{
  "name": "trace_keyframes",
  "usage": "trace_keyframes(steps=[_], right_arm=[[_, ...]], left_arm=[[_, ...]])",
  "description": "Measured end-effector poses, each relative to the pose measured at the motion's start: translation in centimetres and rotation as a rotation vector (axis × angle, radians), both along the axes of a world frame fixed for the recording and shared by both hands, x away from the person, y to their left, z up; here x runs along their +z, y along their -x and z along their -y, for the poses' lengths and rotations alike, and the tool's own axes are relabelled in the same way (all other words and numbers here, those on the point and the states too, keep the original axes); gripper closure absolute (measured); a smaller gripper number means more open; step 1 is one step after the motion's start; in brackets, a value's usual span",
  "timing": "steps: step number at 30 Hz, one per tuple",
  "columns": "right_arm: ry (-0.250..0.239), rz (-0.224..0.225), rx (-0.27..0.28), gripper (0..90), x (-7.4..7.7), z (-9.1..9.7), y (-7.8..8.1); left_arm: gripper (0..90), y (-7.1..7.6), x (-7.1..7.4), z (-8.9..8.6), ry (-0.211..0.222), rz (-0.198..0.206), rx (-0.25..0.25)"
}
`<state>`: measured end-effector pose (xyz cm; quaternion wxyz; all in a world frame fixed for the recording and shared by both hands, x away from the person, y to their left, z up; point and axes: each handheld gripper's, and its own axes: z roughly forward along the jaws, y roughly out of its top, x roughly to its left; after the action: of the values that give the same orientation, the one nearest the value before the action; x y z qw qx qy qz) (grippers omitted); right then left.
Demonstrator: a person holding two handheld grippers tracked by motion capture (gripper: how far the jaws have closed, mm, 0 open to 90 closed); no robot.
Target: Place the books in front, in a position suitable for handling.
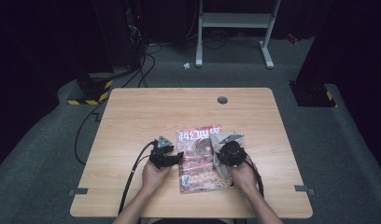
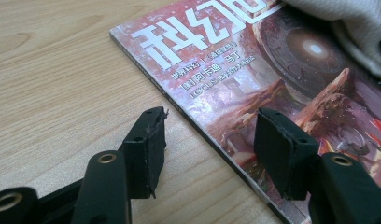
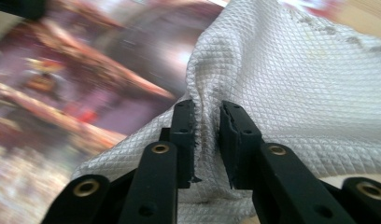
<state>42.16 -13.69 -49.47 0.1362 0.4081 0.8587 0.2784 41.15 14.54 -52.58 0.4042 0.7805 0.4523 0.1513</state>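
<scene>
**A:** Start with the desk [image 1: 132,112]. Your magazine [image 1: 198,161] lies flat near its front edge, a little right of centre, with its long axis running from the front edge toward the back and its title at the far end.

**B:** And the cloth?

**A:** The white quilted cloth [image 3: 291,84] is draped over the magazine's right side, bunched up where you have it. From your right claw [image 3: 207,135] it lies straight ahead and between the jaws. A ridge of the fabric is pinched there, so that claw is grasping the cloth, though the jaws stand slightly apart around the fold and the hold looks light.

**B:** What about my left side?

**A:** Your left claw [image 2: 209,149] is released, nothing held. It straddles the magazine's left long edge: one jaw is over bare desk, the other over the cover. The spine runs diagonally between them, from low on the right toward the far left in the left gripper view.

**B:** So which hand does the work?

**A:** Your right is the nearer one to the cloth, in fact already on it. I'd judge the wiping stroke should follow the magazine's long axis, while your left is placed to steady the edge. If the grip slackens further, the fold may slip out.
</scene>
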Motion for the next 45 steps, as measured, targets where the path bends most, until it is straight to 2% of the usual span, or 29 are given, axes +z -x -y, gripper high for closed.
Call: trace_keyframes(steps=[3,9,13,15,21,26,28,31,34,35,38,40,42,45], right_arm=[[0.013,0.012,-0.037,67.4,0.1,1.3,-0.1],[-0.058,-0.02,-0.08,64.4,-0.2,2.6,-0.5],[-0.1,-0.04,-0.082,66.3,-0.5,3.1,-0.9],[-0.121,-0.051,-0.075,70.1,-0.5,3.2,-0.9],[-0.121,-0.044,-0.075,73.3,-0.6,3.1,-0.6],[-0.127,-0.046,-0.075,74.3,-0.6,3.3,0.1],[-0.12,-0.042,-0.066,74.8,-0.6,3.5,0.4],[-0.09,-0.038,-0.048,76.9,-0.4,3.6,0.9],[-0.056,-0.036,-0.024,80.1,0.0,3.6,0.8],[-0.039,-0.02,-0.025,80.3,0.2,3.4,0.7],[0.007,0.011,-0.019,80.5,0.5,2.6,0.4],[0.038,0.021,-0.01,80.6,0.7,1.9,0.0],[0.055,0.027,-0.005,80.6,0.7,1.4,-0.3],[0.08,0.022,0.001,80.5,0.5,0.6,-0.8]], left_arm=[[43.4,0.0,0.0,0.0,0.001,0.0,0.001],[44.6,-0.1,0.0,0.3,0.006,-0.003,-0.002],[50.0,-0.2,0.1,0.9,0.009,-0.013,-0.032],[50.3,-0.1,0.2,1.1,0.005,-0.019,-0.025],[52.7,0.1,0.3,1.0,-0.001,-0.031,-0.035],[53.2,1.1,0.4,1.2,-0.002,-0.037,-0.044],[53.2,1.6,0.4,1.4,0.0,-0.04,-0.045],[53.2,2.3,0.6,1.6,-0.012,-0.05,-0.073],[53.1,2.0,0.8,1.5,-0.018,-0.073,-0.092],[53.1,1.9,0.8,1.5,-0.019,-0.077,-0.094],[50.9,1.3,0.7,1.2,-0.018,-0.065,-0.068],[51.0,0.7,0.7,0.8,-0.007,-0.064,-0.032],[50.4,0.1,0.7,0.6,-0.01,-0.067,-0.017],[49.3,-0.5,0.7,0.5,-0.014,-0.064,-0.019]])
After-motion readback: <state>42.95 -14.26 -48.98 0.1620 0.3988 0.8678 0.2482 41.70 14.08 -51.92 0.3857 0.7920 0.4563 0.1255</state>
